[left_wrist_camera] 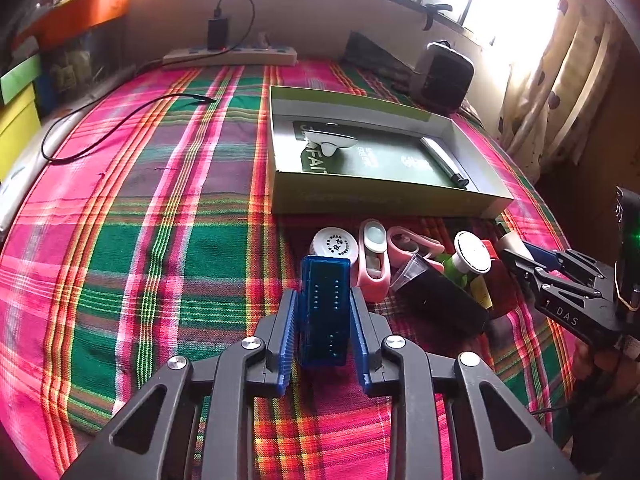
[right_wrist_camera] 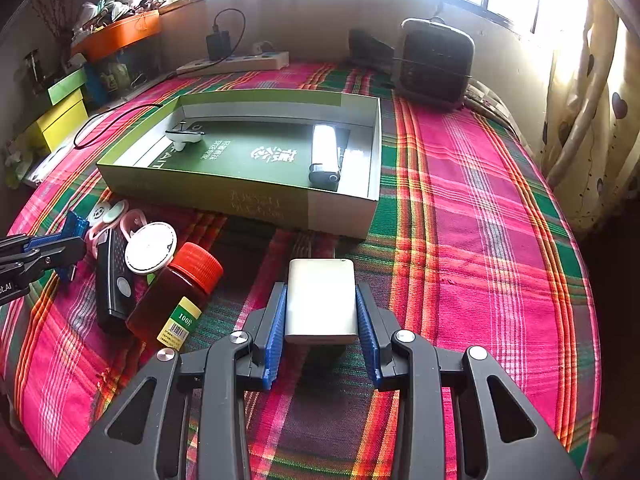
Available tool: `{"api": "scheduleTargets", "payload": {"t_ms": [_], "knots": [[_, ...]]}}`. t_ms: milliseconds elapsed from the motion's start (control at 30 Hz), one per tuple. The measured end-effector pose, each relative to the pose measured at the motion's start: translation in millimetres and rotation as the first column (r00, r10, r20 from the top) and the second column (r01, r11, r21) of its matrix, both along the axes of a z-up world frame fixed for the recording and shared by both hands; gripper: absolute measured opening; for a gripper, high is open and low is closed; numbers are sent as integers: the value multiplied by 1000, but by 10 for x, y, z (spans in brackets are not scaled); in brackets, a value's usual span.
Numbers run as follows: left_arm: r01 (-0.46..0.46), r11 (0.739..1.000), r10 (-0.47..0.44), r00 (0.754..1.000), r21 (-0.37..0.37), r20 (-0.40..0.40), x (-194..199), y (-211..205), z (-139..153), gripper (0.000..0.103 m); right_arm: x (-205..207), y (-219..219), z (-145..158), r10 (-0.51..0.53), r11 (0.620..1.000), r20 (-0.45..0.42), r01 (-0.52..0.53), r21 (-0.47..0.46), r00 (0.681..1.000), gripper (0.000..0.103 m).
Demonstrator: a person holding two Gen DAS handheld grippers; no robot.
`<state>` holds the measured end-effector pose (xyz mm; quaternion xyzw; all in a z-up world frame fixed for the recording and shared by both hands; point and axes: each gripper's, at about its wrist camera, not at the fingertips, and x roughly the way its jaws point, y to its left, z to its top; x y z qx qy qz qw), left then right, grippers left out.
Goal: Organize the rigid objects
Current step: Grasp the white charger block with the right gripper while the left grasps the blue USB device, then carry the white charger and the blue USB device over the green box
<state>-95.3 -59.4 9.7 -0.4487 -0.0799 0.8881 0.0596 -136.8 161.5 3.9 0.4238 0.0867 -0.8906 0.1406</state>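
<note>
My left gripper [left_wrist_camera: 325,300] is shut on a blue translucent rectangular device [left_wrist_camera: 325,312], held just above the plaid cloth. In front of it lies a pile: a white cap [left_wrist_camera: 334,244], a pink item [left_wrist_camera: 374,264], a black remote [left_wrist_camera: 444,300] and a white round lid [left_wrist_camera: 472,256]. My right gripper [right_wrist_camera: 321,296] is shut on a pale silver block [right_wrist_camera: 322,300]. To its left are an amber bottle [right_wrist_camera: 176,296] with a red cap and the left gripper [right_wrist_camera: 68,246]. Beyond stands the open green box [right_wrist_camera: 240,204], holding a white object [right_wrist_camera: 184,136] and a silver lighter [right_wrist_camera: 325,156].
The plaid-covered table [right_wrist_camera: 480,220] has open cloth to the right of the box. A black heater [right_wrist_camera: 434,64] and a power strip [right_wrist_camera: 236,62] stand at the back by the wall. A black cable [left_wrist_camera: 100,136] lies at the left. Yellow boxes [right_wrist_camera: 60,120] and curtains [right_wrist_camera: 592,120] border the table.
</note>
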Motion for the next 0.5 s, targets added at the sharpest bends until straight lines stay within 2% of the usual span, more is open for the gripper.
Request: {"api": "scheduleTargets", "payload": {"t_ms": [500], "knots": [[-11,1000,12,1000,17,-20,19,-69,70,24,29,19,13,-4,1000,0,4,-14,1000,35]]}}
